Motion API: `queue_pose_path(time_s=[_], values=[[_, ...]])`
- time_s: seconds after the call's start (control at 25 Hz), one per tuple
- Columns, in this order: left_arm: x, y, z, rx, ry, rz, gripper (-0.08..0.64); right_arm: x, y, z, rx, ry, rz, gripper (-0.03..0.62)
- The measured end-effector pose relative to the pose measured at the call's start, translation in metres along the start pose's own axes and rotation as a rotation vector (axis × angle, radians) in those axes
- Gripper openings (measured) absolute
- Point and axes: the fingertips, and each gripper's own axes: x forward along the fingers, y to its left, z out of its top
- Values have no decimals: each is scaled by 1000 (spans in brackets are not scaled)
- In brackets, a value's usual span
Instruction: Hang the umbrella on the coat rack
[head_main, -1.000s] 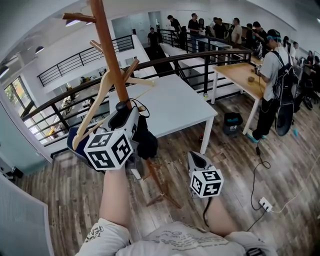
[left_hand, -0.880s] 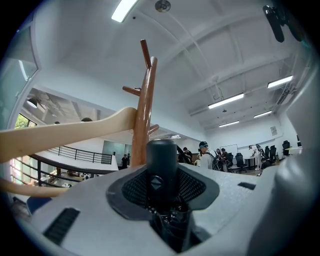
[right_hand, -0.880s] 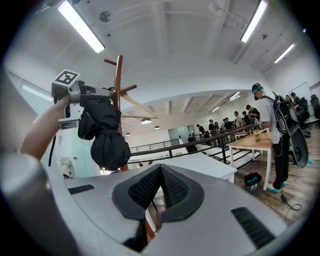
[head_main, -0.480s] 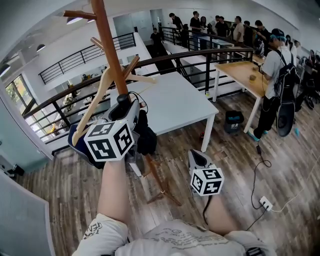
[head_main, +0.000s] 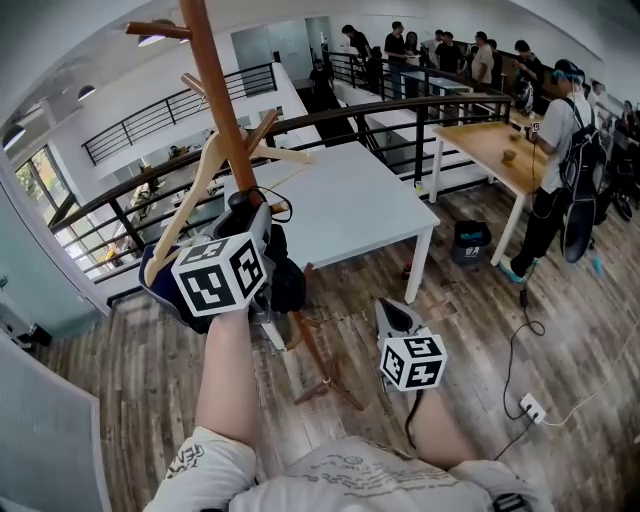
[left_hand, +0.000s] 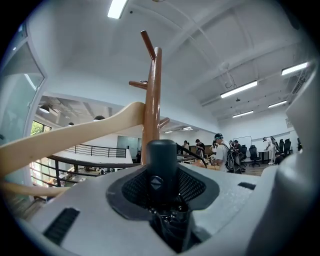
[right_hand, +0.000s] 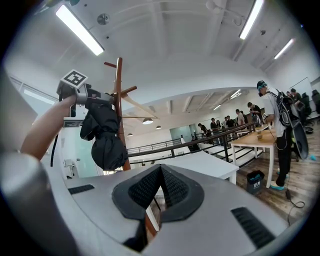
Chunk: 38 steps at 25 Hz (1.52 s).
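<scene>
Black bunched umbrella (head_main: 289, 281), smooth wooden rack (head_main: 214, 88)

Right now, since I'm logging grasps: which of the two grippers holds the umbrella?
The left gripper, raised at the coat rack, is clamped on the black umbrella; the right gripper is shut, empty.

The coat rack (head_main: 215, 90) runs off the head view's top edge; the left gripper (head_main: 247, 213) covers part of the umbrella (head_main: 291, 286)
</scene>
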Motion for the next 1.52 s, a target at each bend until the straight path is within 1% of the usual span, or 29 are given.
queue_pose_path(time_s=[0.36, 0.52, 0.68, 1.16, 1.36, 1.52], values=[[-3, 16, -33, 13, 52, 85, 153, 0, 5, -6, -5, 16, 32, -2], [-2, 22, -44, -7, 60, 91, 153, 5, 5, -8, -2, 23, 37, -2], [-6, 29, -55, -7, 69, 103, 153, 9, 11, -11, -6, 34, 53, -2], [-14, 31, -106, 31, 128, 67, 153, 14, 25, -18, -19, 58, 79, -2], [-14, 31, -132, 26, 163, 55, 153, 14, 28, -21, -28, 68, 78, -2], [-16, 24, -153, 21, 177, 25, 153, 11, 28, -24, -33, 75, 72, -2]])
